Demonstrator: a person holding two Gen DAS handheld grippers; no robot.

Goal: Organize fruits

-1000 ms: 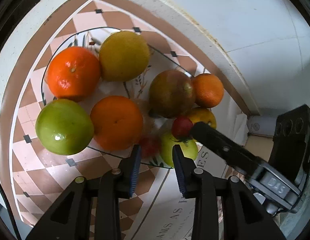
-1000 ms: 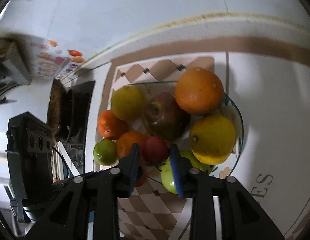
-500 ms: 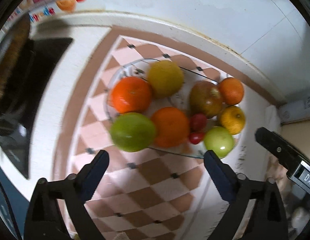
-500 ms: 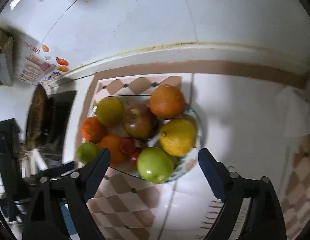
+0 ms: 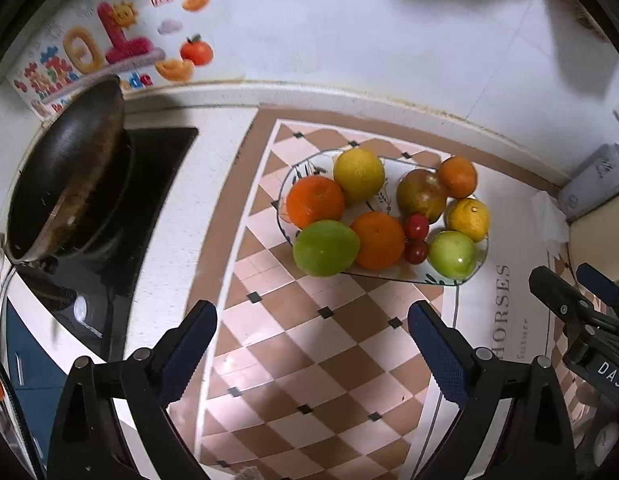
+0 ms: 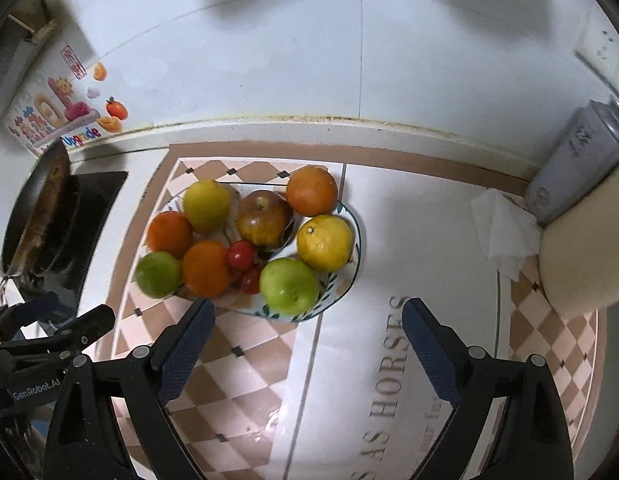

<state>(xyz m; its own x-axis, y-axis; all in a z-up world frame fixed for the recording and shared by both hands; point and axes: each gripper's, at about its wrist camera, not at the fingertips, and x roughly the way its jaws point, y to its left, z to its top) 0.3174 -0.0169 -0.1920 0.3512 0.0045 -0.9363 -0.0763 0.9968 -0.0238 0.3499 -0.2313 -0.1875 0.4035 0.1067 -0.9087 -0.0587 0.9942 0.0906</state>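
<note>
Closest to me, my left gripper [image 5: 312, 342] and my right gripper [image 6: 307, 340] both have their blue fingers [image 5: 189, 350] spread wide, with nothing between them, only the checked bench [image 5: 309, 360] below. That is new: a second ago both sat right down at the fruit, the left fingers pinched nearly together beside a small red tomato and the right ones closing around another. They have just been opening, and both have pulled up and away. A little farther off, the two small red tomatoes [image 6: 240, 255] now lie loose in the shallow painted glass plate [image 6: 351, 268], tucked between the round orange [image 6: 206, 268], the shiny green apple [image 6: 289, 286] and the brown-red apple [image 6: 264, 220]. All the fruit I can see sits on that plate, so I think the sorting is nearly done. Farthest away, the dark frying pan [image 5: 65, 172] rests on the black stove by the white wall.
</note>
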